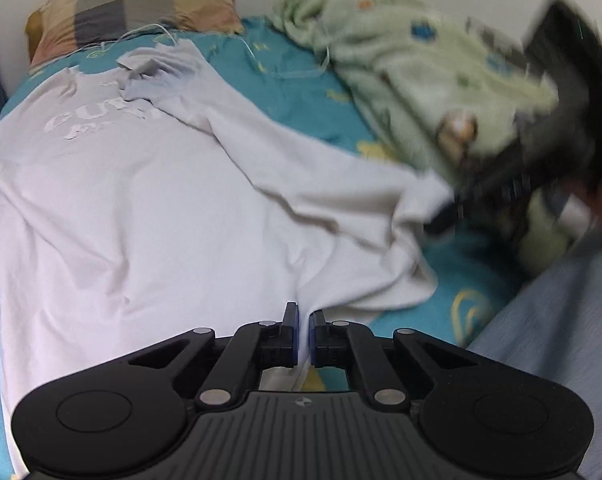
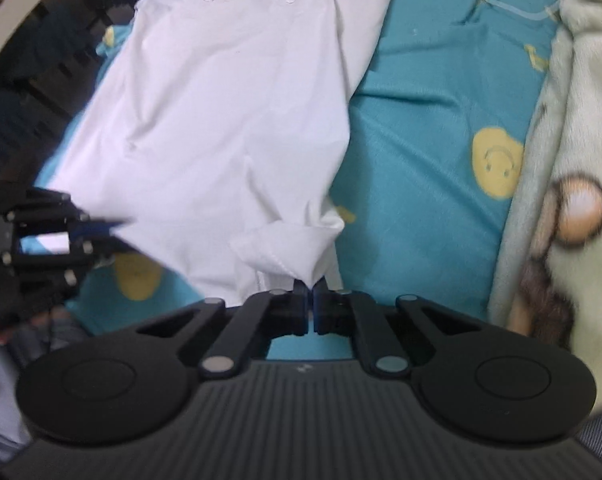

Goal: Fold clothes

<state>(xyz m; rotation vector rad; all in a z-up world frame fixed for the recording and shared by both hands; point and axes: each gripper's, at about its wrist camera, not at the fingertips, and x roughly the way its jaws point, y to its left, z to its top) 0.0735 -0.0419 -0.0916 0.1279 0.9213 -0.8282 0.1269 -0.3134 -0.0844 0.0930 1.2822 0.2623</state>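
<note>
**Both tools pinch the hem of the white T-shirt on the bed**

Left wrist view: the left tool (image 1: pixel 304 322) is clenched on the near hem of the white T-shirt (image 1: pixel 141 208), cloth drawn into the narrow gap between its blue pads. The shirt lies print-up on the teal bedsheet (image 1: pixel 301 92), its long axis running straight away from the tool toward the checked pillow (image 1: pixel 137 8). To the right, blurred, the right tool (image 1: pixel 501 188) holds the shirt's right hem corner, lifted slightly off the sheet. A green fleece blanket (image 1: pixel 413 68) crowds the right side.

Right wrist view: the right tool (image 2: pixel 311 294) is clamped on a bunched, rolled-over corner of the hem, the shirt (image 2: pixel 229 112) stretching away up-left. The left tool (image 2: pixel 97 228) grips the same hem at far left. Bare sheet (image 2: pixel 421 160) lies between the shirt's right edge and the blanket (image 2: pixel 581 120); the bed's edge falls away on the left.

Judgement: carrying the hem forward along the long axis toward the collar looks like the fold; both tools sit about equally near, and the way ahead is open
</note>
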